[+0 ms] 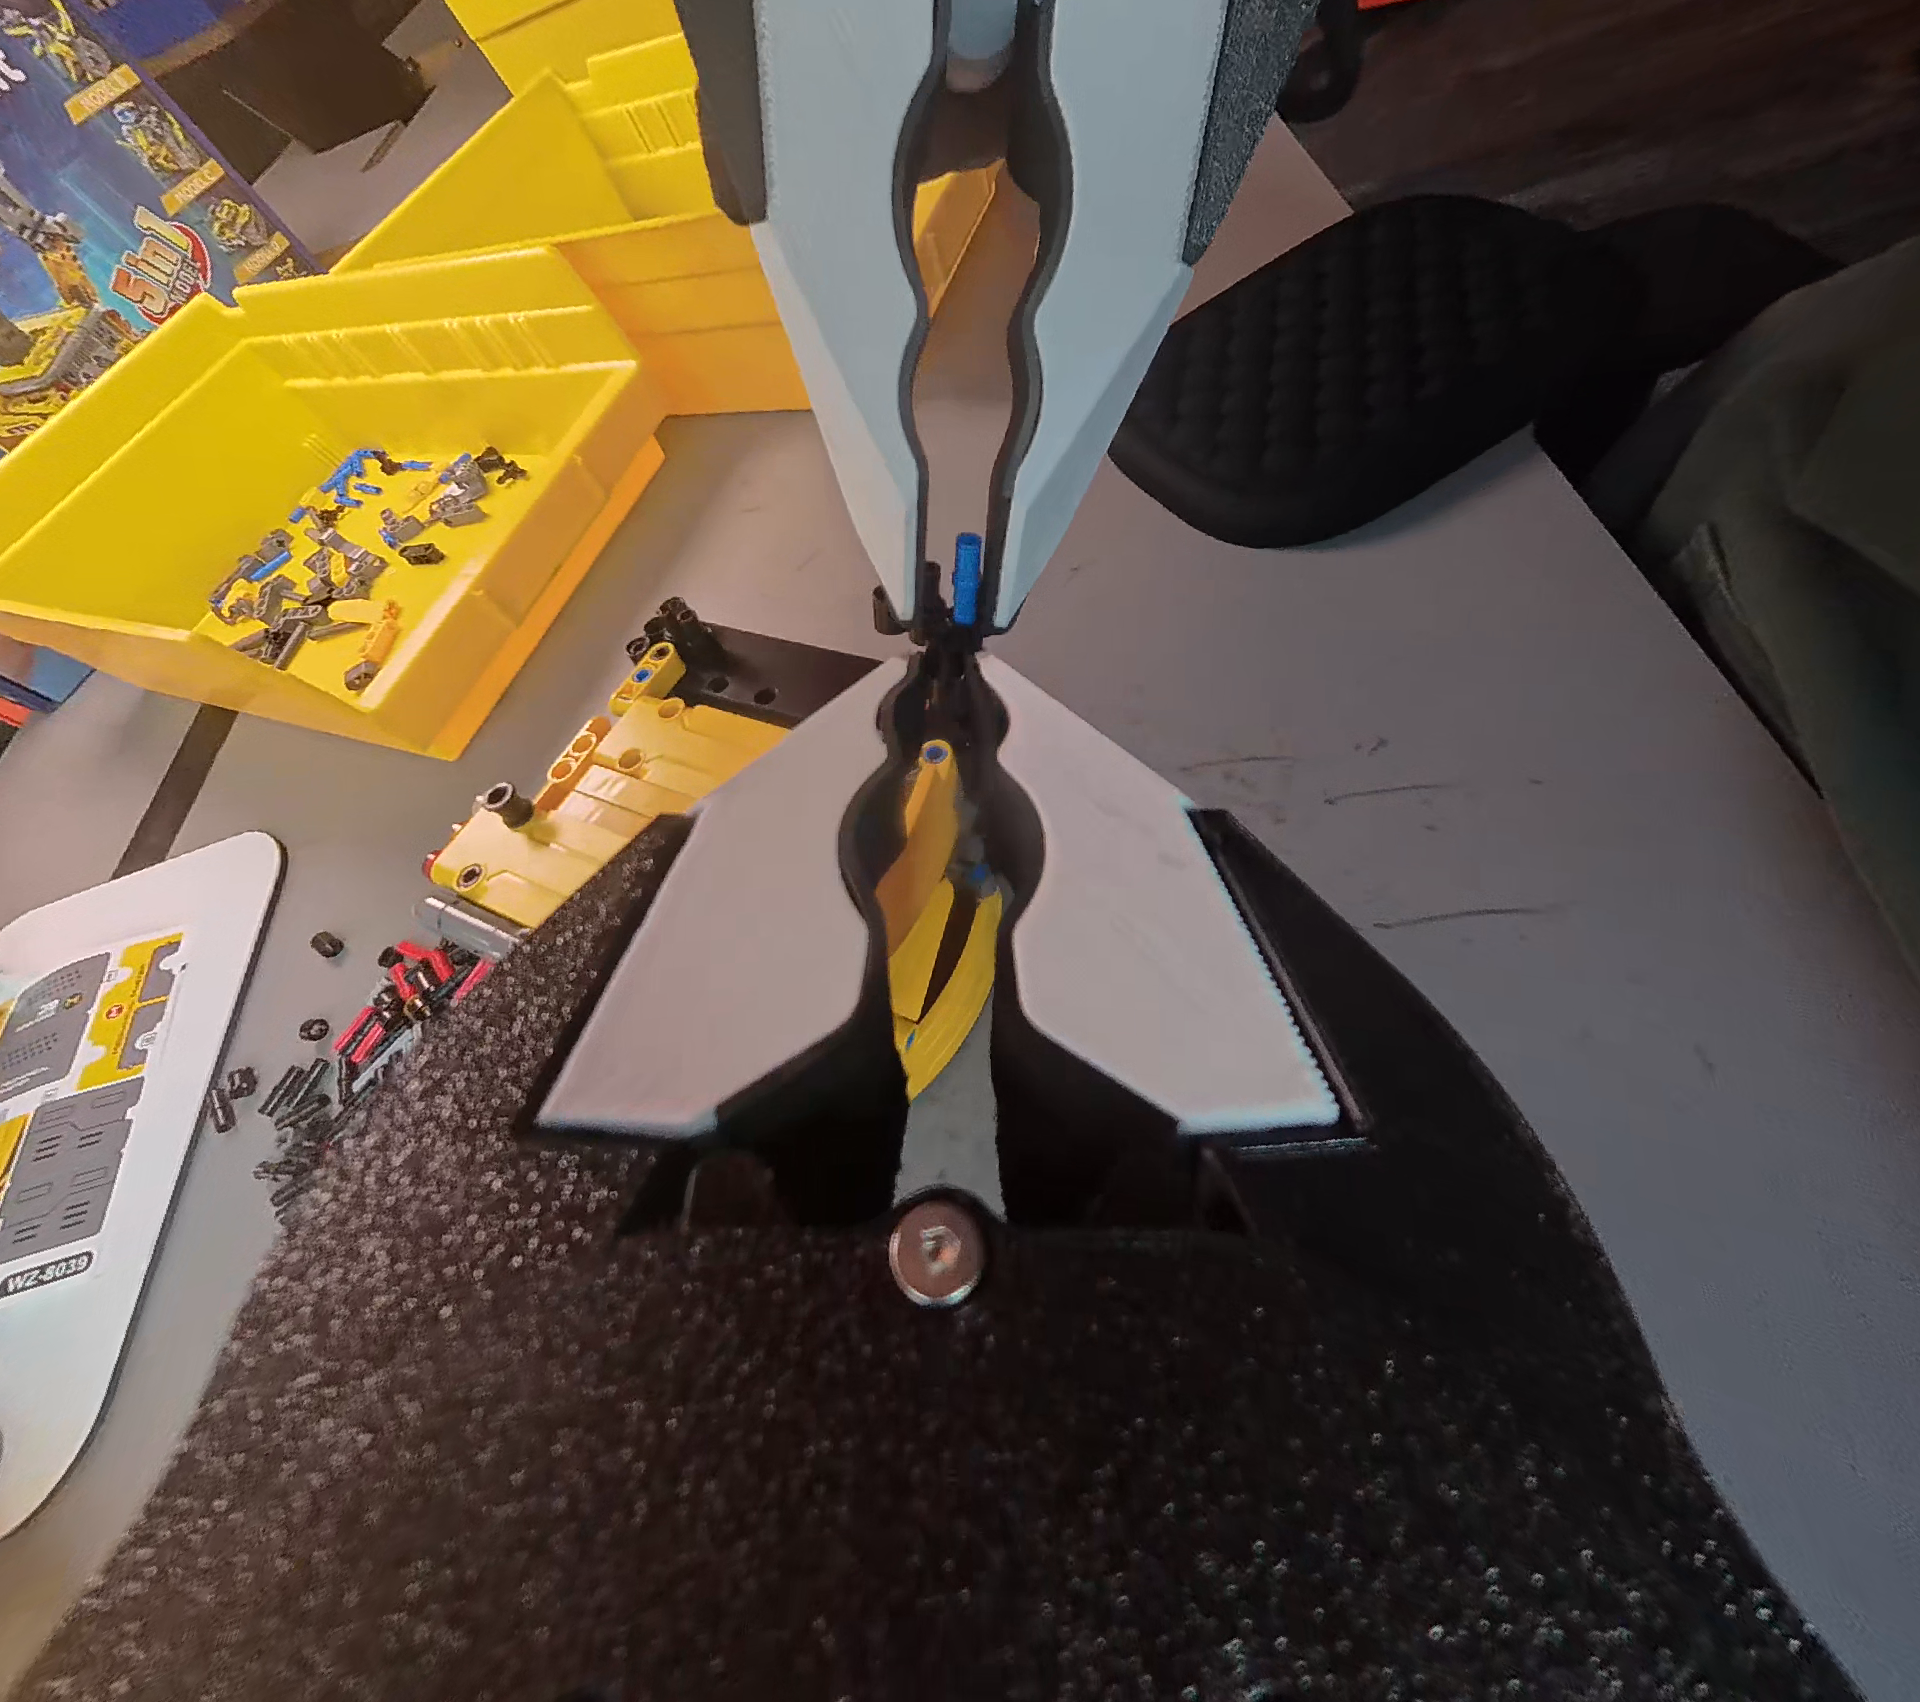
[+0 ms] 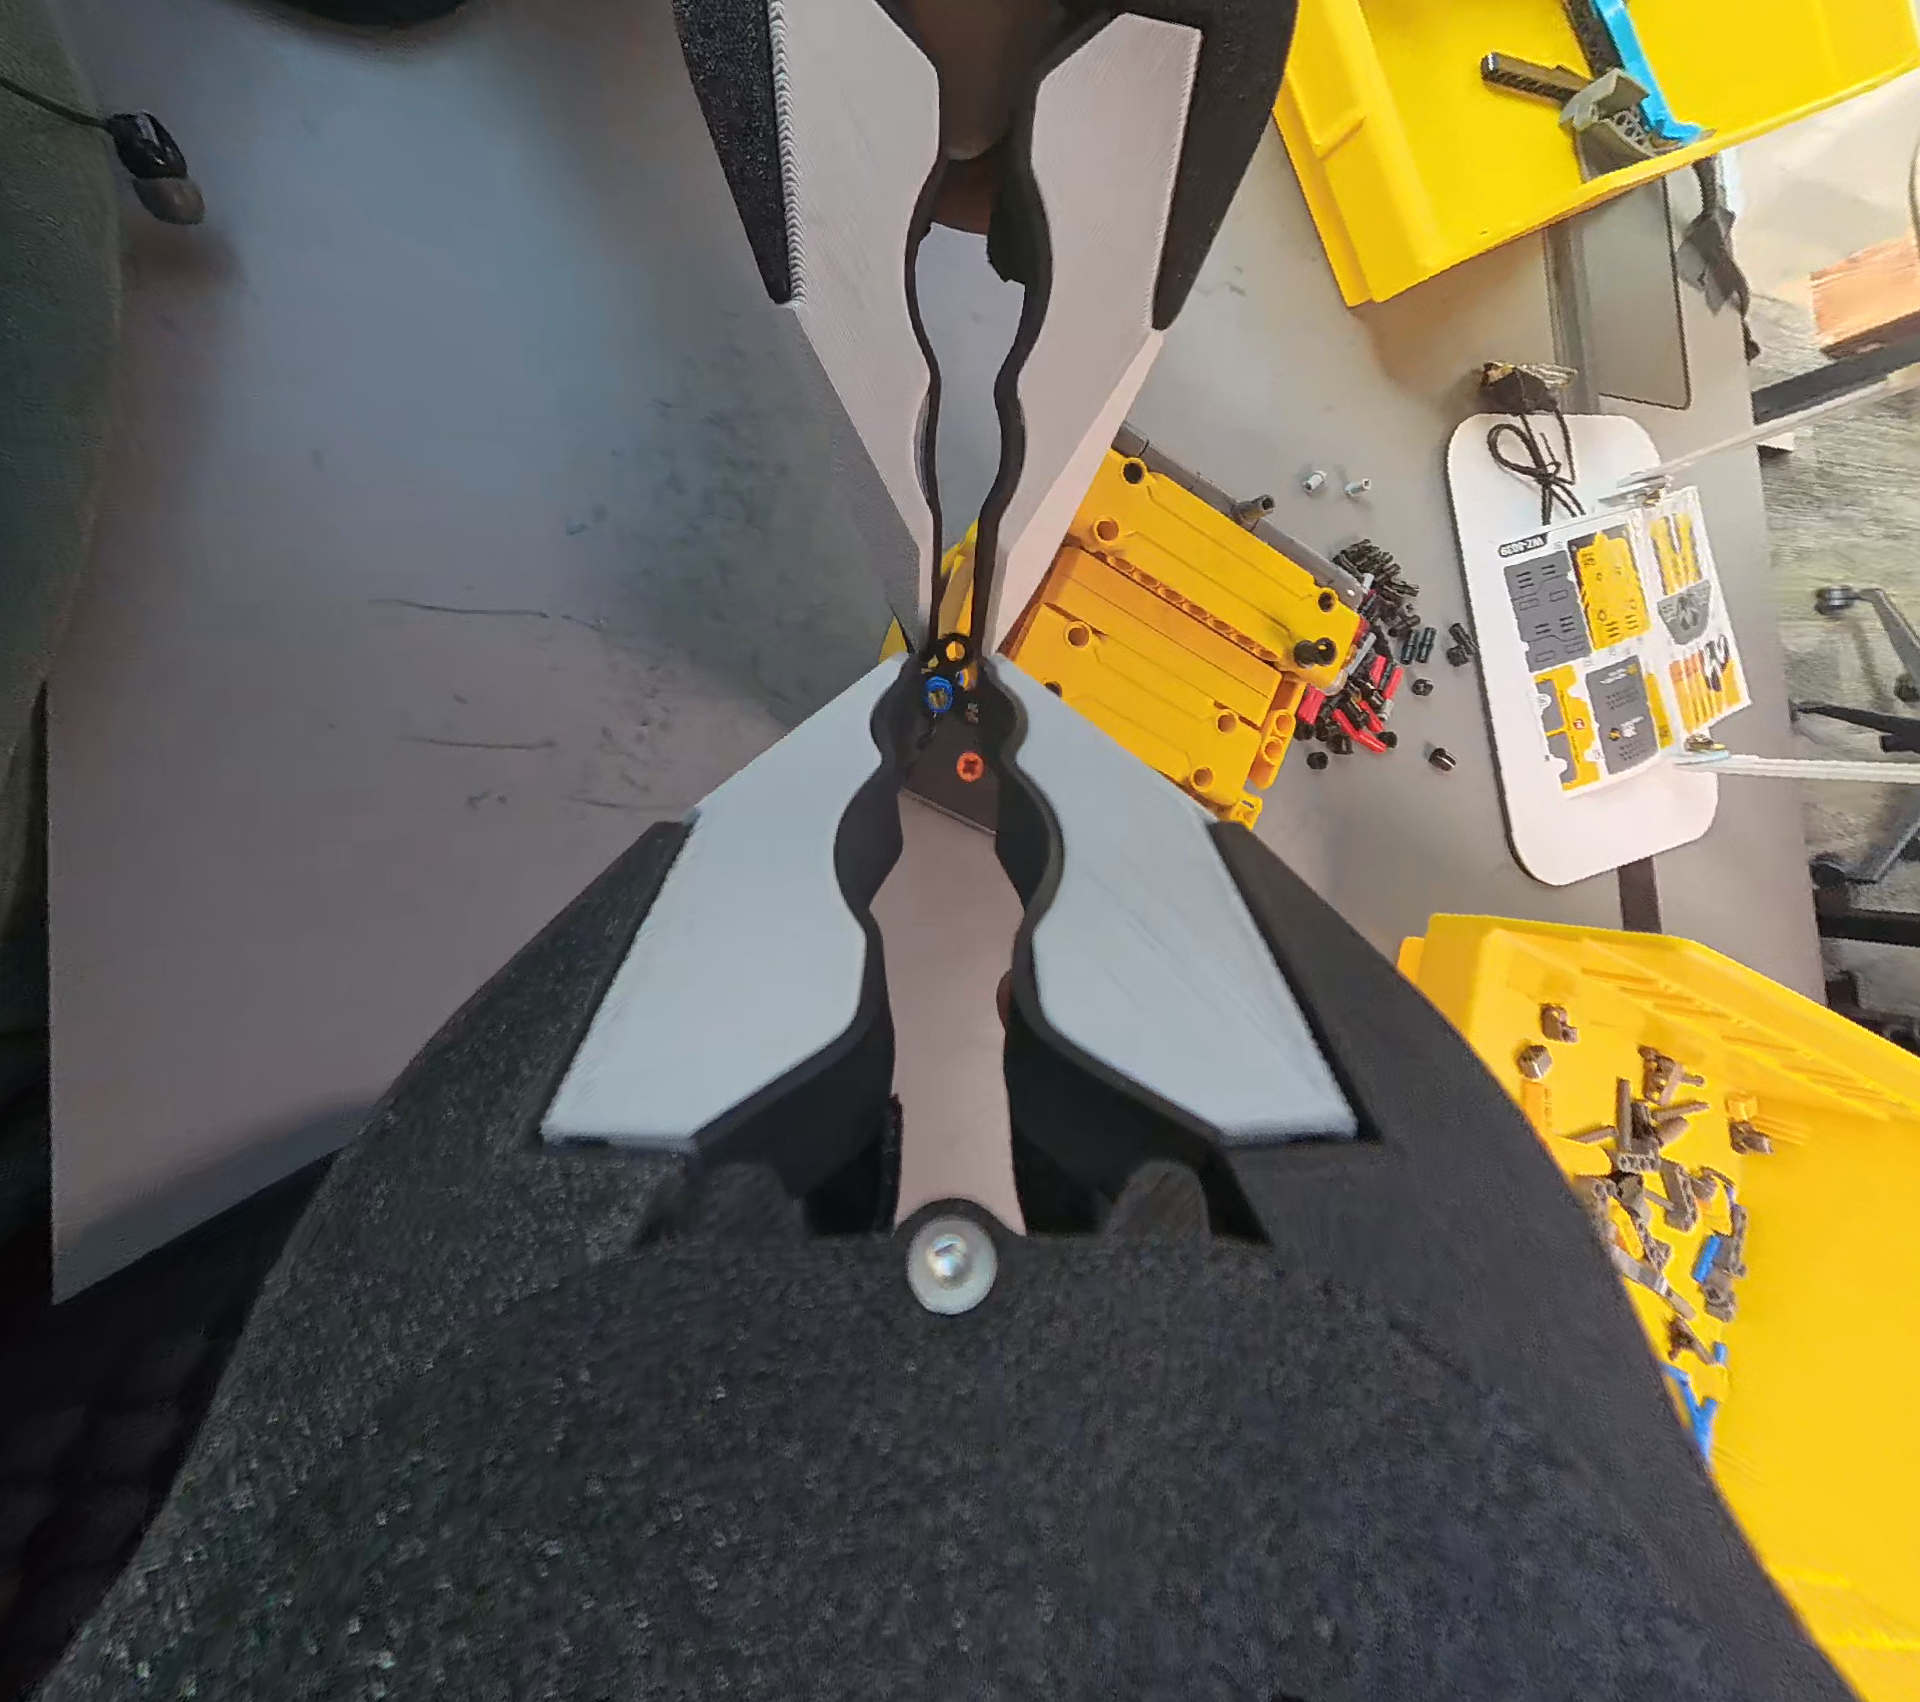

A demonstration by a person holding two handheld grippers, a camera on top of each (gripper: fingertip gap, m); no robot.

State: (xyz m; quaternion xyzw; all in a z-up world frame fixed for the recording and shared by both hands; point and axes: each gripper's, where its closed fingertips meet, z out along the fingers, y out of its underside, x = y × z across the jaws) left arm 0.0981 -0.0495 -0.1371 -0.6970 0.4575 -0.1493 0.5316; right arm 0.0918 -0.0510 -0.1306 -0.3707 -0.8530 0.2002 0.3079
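The two grippers meet tip to tip over the grey table [image 1: 1403,717]. In the left wrist view, the left gripper [image 1: 940,665] comes up from 6 o'clock and the right gripper [image 1: 951,603] comes down from 12 o'clock. The right gripper's fingers are pinched on a small blue pin [image 1: 966,577], which stands up between them. The left gripper's fingers are pressed together on a small black piece [image 1: 940,644] at their tips, and a yellow brick part [image 1: 925,821] shows in the gap behind them (how far it is gripped I cannot tell).

At 9 o'clock from the tips sits a yellow brick model [image 1: 582,811], flat on the table. Just below it lies a little heap of black and red pins [image 1: 384,1018]. A white sticker sheet [image 1: 94,1081] lies at 8 o'clock. At 10 o'clock a yellow bin [image 1: 125,509] holds grey and blue pieces [image 1: 343,540]. A blue toy box [image 1: 94,177] stands behind it.

In the right wrist view another yellow bin [image 2: 1455,94] sits at 1 o'clock.
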